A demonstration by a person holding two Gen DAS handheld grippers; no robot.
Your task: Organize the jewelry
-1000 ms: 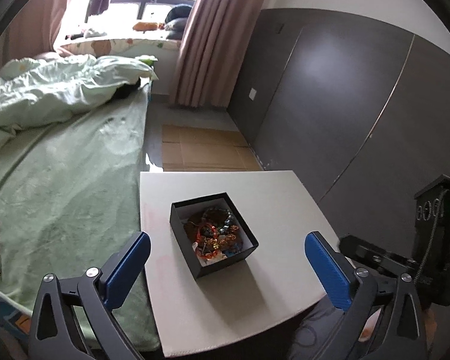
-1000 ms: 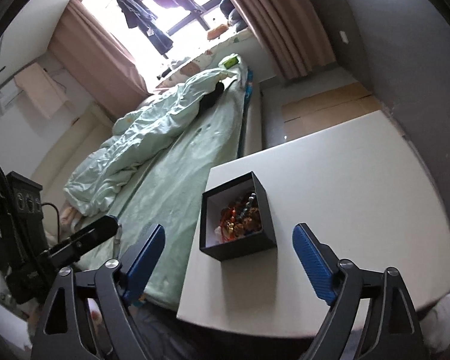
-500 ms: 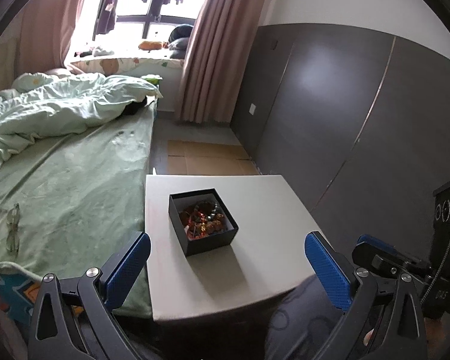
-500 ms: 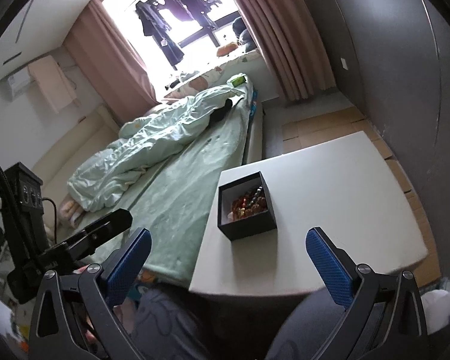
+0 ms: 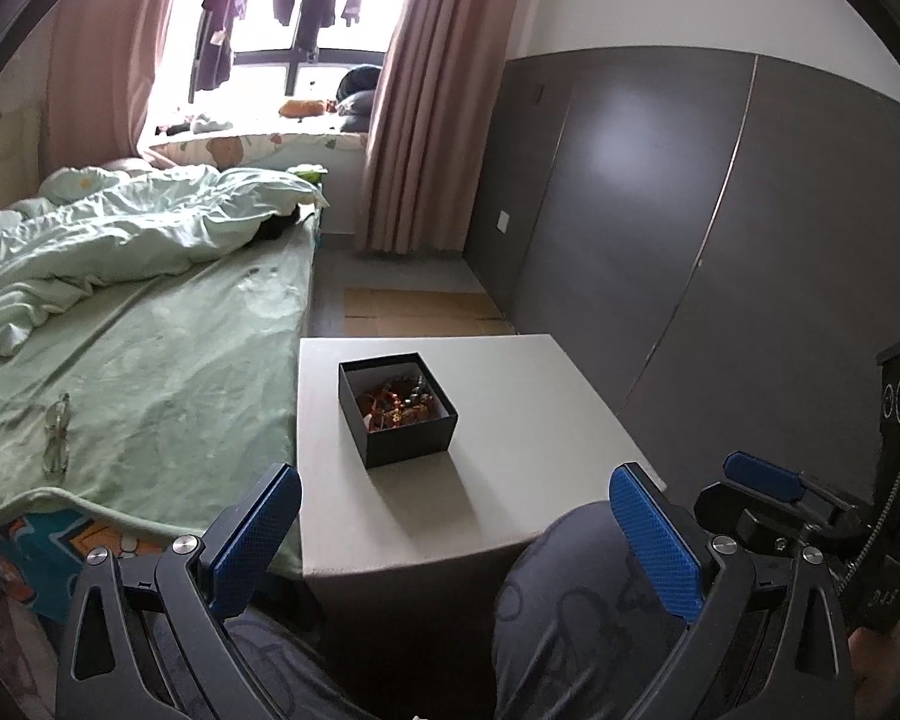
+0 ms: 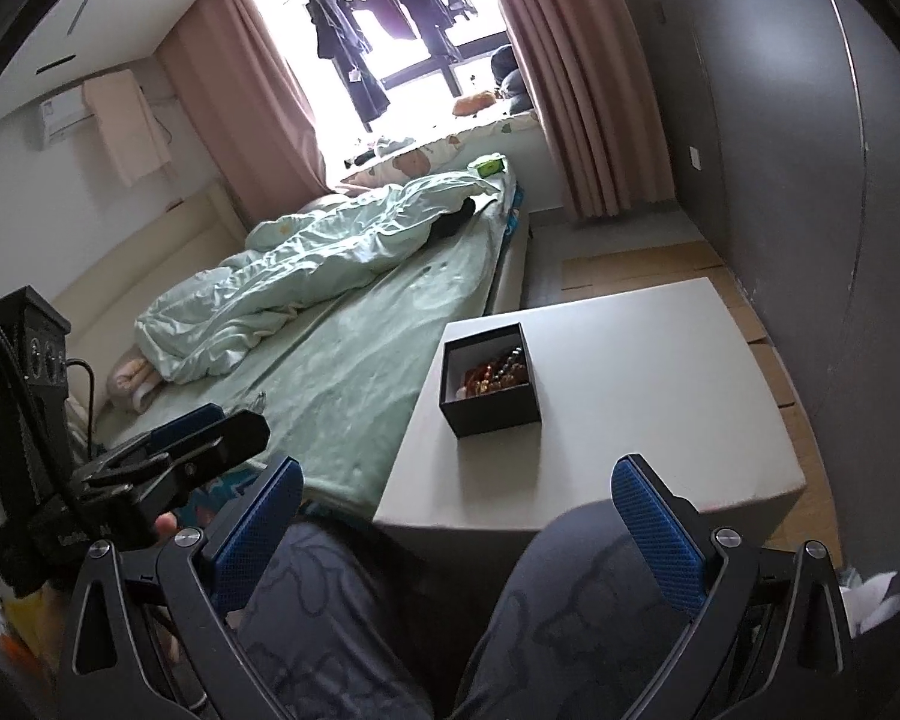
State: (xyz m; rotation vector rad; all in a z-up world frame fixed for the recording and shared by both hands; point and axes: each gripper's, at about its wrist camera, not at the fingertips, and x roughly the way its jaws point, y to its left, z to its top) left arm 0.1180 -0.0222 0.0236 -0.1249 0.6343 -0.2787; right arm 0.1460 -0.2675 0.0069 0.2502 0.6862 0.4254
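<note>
Bedroom beside a green bed (image 5: pixel 150 348): white table (image 5: pixel 510 420) is carrying a black box (image 5: pixel 397 405) of beaded jewelry (image 5: pixel 399 405) at frame centre, lying well above the left gripper (image 5: pixel 456 546) and right gripper (image 6: pixel 459 540), both standing spread wide, gripping nothing.

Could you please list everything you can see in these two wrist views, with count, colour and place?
box: one, black, open, on the table nearer the bed side
jewelry: a tangle, mostly red and orange beads, inside the box
table: one, white, beside the bed
bed: one, pale green sheet, left of the table
duvet: one, pale green, crumpled at the bed's far end
glasses: one pair, on the sheet
curtains: pink, either side of the window
wardrobe: dark grey, right wall
left tongs: one, blue pads, open, empty
right tongs: one, blue pads, open, empty
knees: dark patterned trousers, below the tongs
</note>
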